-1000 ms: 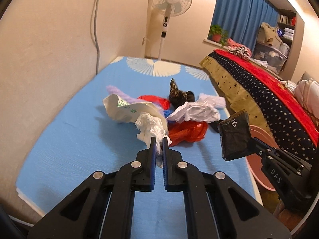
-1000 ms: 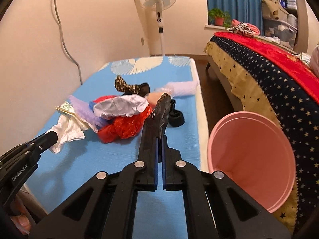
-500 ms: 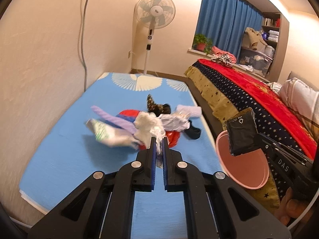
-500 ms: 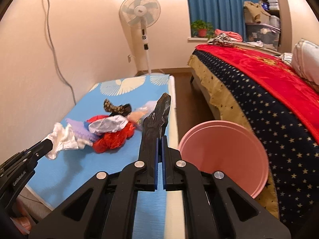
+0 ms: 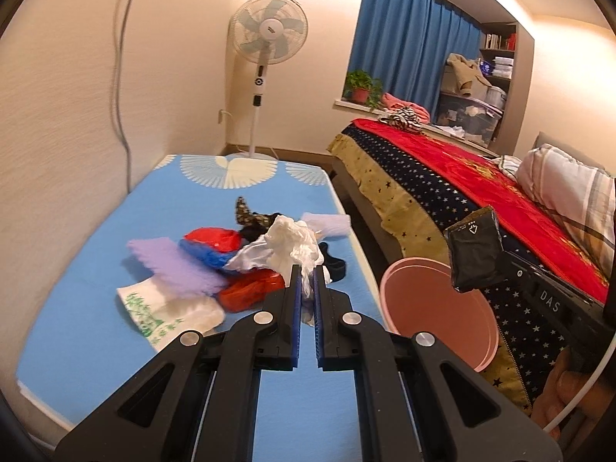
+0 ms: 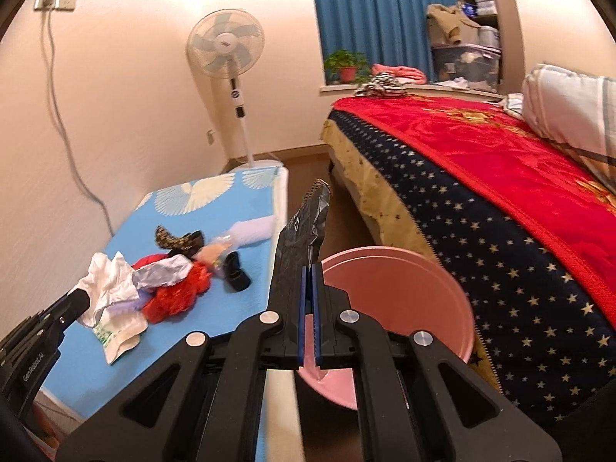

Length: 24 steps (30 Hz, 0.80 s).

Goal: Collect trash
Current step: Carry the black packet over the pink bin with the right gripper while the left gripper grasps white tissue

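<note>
Black plastic, the left tongs (image 5: 307, 269) are clenching a crumpled white plastic bag (image 5: 294, 246), which is bunching up above the blue-lined fingers (image 5: 295, 308) and hanging clear of the blue mattress (image 5: 92, 261) below. The right tongs (image 6: 310, 269) are pinching a black foil wrapper (image 6: 304, 231) edge-on, so that it is standing up from their tips; in the left wrist view the same wrapper is showing its flat face with a small white arrow mark, held above the far rim of the pink bin (image 5: 435, 308).

That bin is standing on the floor in the gap between the mattress and the bed (image 6: 500, 177), its mouth tilting toward the cameras, and it is lying just beneath and to the right of the right tongs.

On the mattress a heap of trash is lying near the bin-side edge: a lilac bag (image 5: 173, 265), a white bag printed in green (image 5: 165, 308), red plastic (image 5: 250, 288), a blue piece (image 5: 204, 254), a spotted dark wrapper (image 5: 246, 211) and a black strap (image 5: 333, 261).

Farther off, a pedestal fan (image 5: 267, 34) is standing by the wall, and blue curtains (image 5: 408, 54) are hanging behind a potted plant (image 5: 360, 86).
</note>
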Each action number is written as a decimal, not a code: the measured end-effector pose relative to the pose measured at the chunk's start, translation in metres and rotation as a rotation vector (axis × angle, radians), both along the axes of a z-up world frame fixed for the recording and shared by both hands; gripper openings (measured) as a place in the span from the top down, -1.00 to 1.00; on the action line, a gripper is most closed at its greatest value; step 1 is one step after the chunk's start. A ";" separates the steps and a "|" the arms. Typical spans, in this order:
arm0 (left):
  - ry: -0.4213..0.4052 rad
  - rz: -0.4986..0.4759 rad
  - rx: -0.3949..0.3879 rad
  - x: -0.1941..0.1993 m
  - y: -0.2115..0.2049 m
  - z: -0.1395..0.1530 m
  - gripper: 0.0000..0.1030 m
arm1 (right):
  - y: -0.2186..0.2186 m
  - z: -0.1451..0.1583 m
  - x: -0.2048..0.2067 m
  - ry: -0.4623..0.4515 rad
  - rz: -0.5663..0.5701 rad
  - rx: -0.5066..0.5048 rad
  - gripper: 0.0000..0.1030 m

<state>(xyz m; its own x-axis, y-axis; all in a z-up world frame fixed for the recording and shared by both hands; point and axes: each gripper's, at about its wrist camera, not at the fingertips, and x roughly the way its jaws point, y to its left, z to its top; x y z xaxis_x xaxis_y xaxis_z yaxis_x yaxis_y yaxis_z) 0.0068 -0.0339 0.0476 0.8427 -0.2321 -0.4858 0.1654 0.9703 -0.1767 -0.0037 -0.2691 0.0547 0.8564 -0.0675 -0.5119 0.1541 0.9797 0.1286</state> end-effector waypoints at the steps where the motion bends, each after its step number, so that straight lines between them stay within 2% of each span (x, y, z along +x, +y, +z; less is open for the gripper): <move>1: -0.003 -0.007 0.000 0.002 -0.003 -0.001 0.89 | -0.005 0.000 0.001 -0.001 -0.015 -0.005 0.94; 15: -0.039 -0.130 0.003 0.023 -0.055 -0.005 0.89 | -0.049 -0.005 0.005 0.009 -0.172 -0.028 0.94; 24: -0.021 -0.209 -0.017 0.038 -0.082 -0.015 0.89 | -0.065 -0.010 0.006 0.019 -0.229 -0.040 0.93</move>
<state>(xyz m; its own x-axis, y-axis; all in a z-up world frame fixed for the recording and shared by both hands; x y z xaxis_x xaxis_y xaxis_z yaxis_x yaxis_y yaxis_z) 0.0447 -0.1162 0.0330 0.7851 -0.4112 -0.4632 0.3667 0.9113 -0.1875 0.0028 -0.3341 0.0448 0.8063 -0.2798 -0.5212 0.3753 0.9230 0.0850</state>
